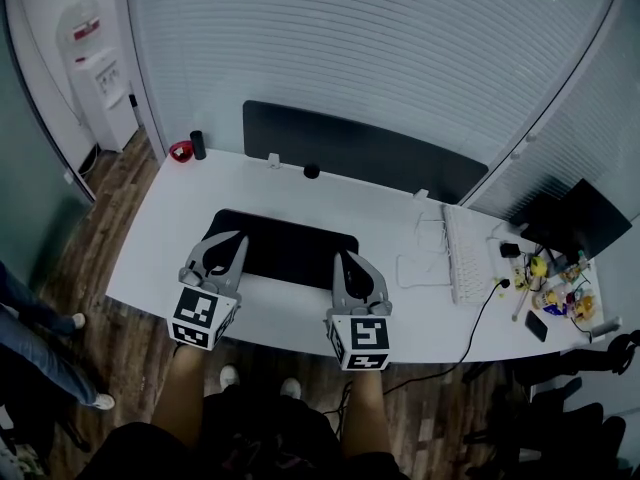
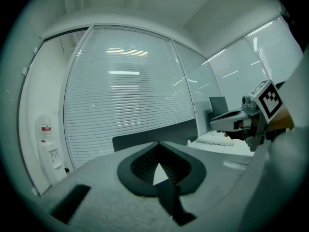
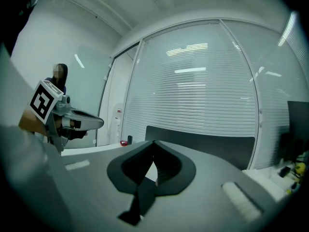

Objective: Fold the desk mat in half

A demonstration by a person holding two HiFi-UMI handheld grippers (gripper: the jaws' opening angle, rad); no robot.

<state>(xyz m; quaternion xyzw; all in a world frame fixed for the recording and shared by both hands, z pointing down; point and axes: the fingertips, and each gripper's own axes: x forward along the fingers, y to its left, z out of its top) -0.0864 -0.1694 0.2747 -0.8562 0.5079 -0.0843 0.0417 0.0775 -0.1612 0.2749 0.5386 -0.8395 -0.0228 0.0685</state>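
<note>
The black desk mat (image 1: 285, 249) lay flat and unfolded on the white surface (image 1: 385, 211), towards its near left side. The left claw (image 1: 226, 240) was poised over the mat's near left corner and the right claw (image 1: 346, 258) over its near right corner, each with its jaws pressed together on nothing that could be seen. Whether either tip touched the mat could not be told. Both claws pointed away from the person, side by side and roughly parallel, on bare forearms (image 1: 188, 383) reaching in from the near edge, with a white keyboard (image 1: 465, 258) well off to the right.
</note>
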